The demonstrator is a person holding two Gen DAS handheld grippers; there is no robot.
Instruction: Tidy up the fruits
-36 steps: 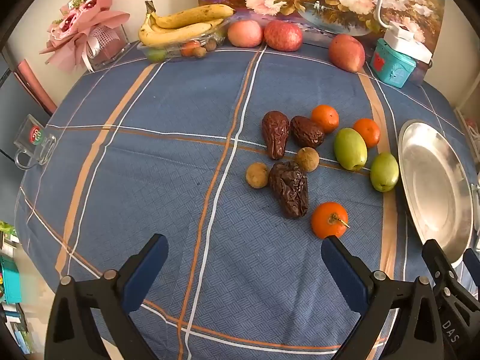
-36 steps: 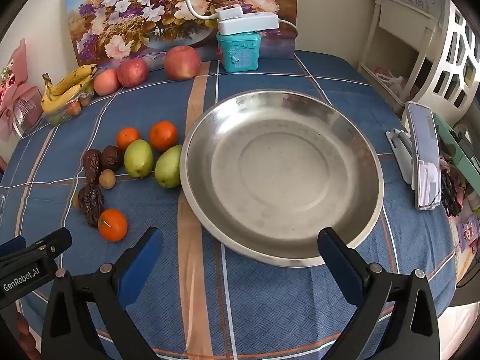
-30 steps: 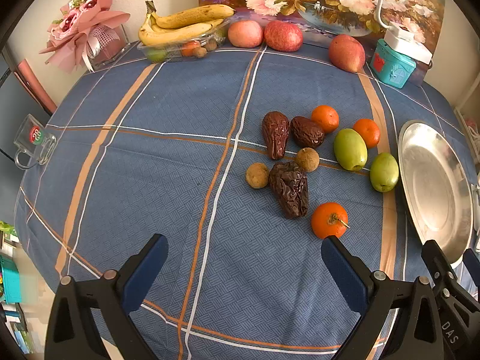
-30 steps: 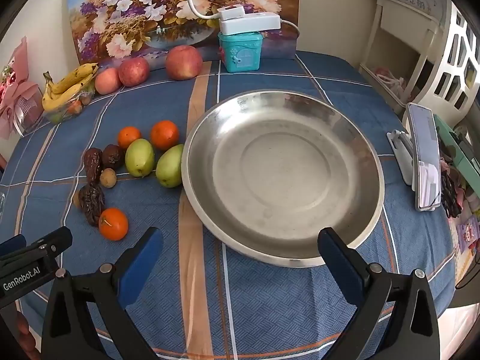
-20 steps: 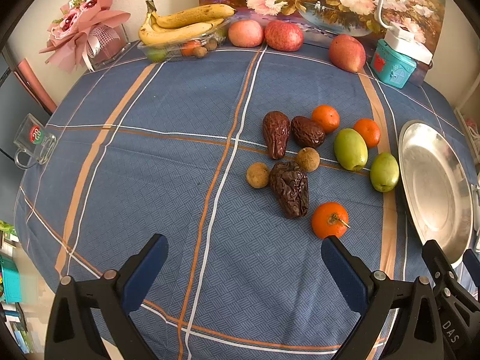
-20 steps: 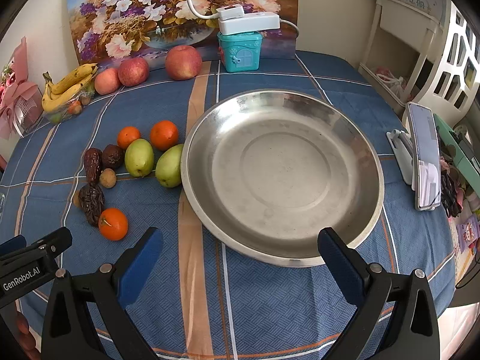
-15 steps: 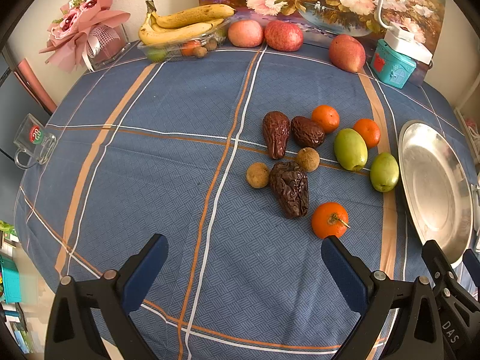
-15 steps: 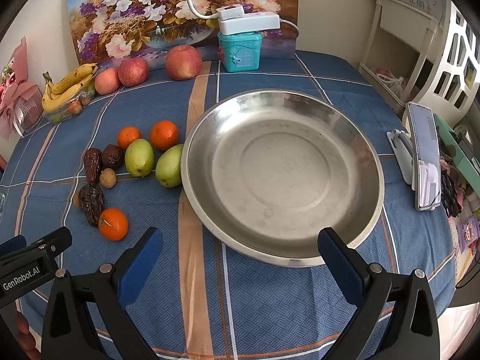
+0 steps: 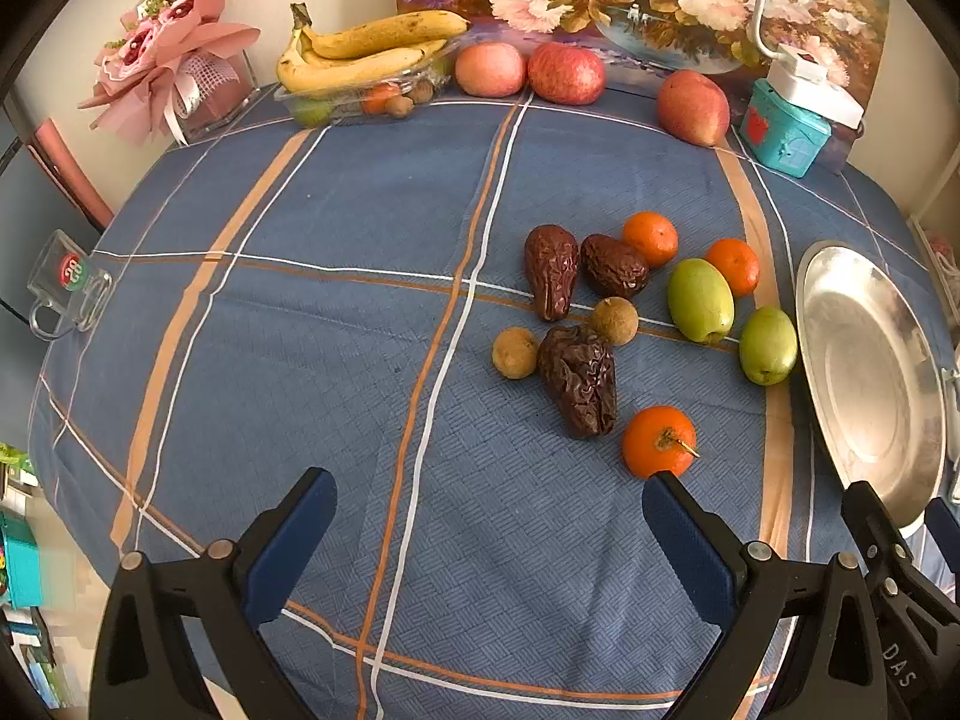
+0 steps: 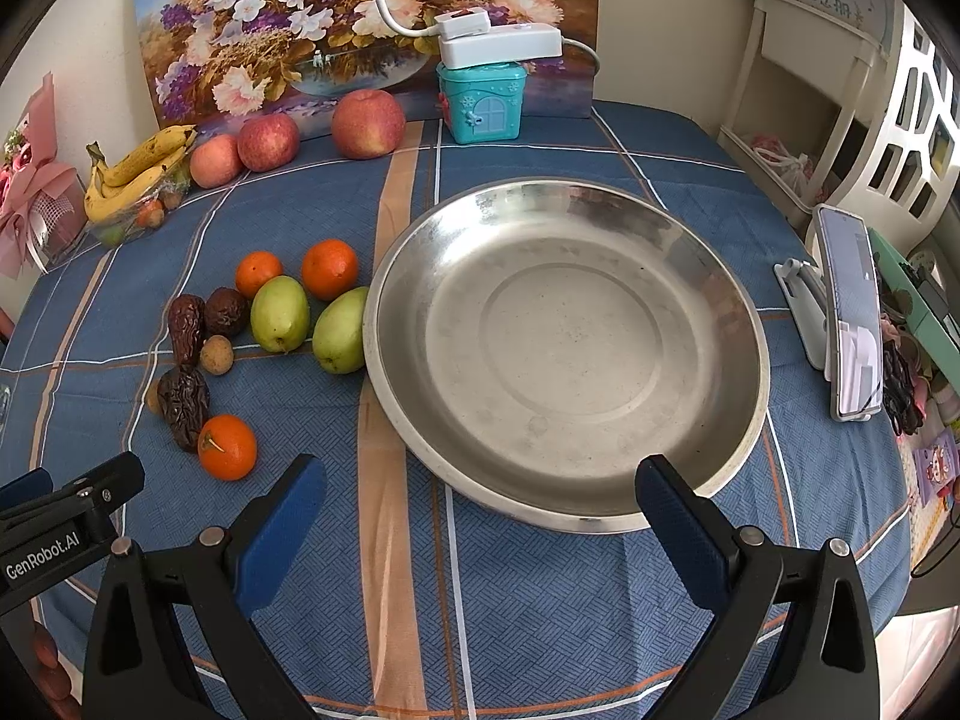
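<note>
Loose fruit lies on the blue checked tablecloth: a near orange (image 9: 659,441) (image 10: 228,447), two more oranges (image 9: 650,238), two green fruits (image 9: 700,300) (image 10: 279,313), dark wrinkled dates (image 9: 579,379) and small brown round fruits (image 9: 514,352). An empty steel plate (image 10: 567,516) (image 9: 870,372) sits right of them. My left gripper (image 9: 489,516) is open and empty, just short of the near orange. My right gripper (image 10: 480,504) is open and empty, over the plate's near rim.
At the table's back stand bananas in a clear tray (image 9: 366,54), three apples (image 9: 567,72), a teal box (image 10: 480,99) and a pink bouquet (image 9: 174,66). A glass mug (image 9: 69,291) sits at the left edge. A phone on a stand (image 10: 849,312) is right of the plate.
</note>
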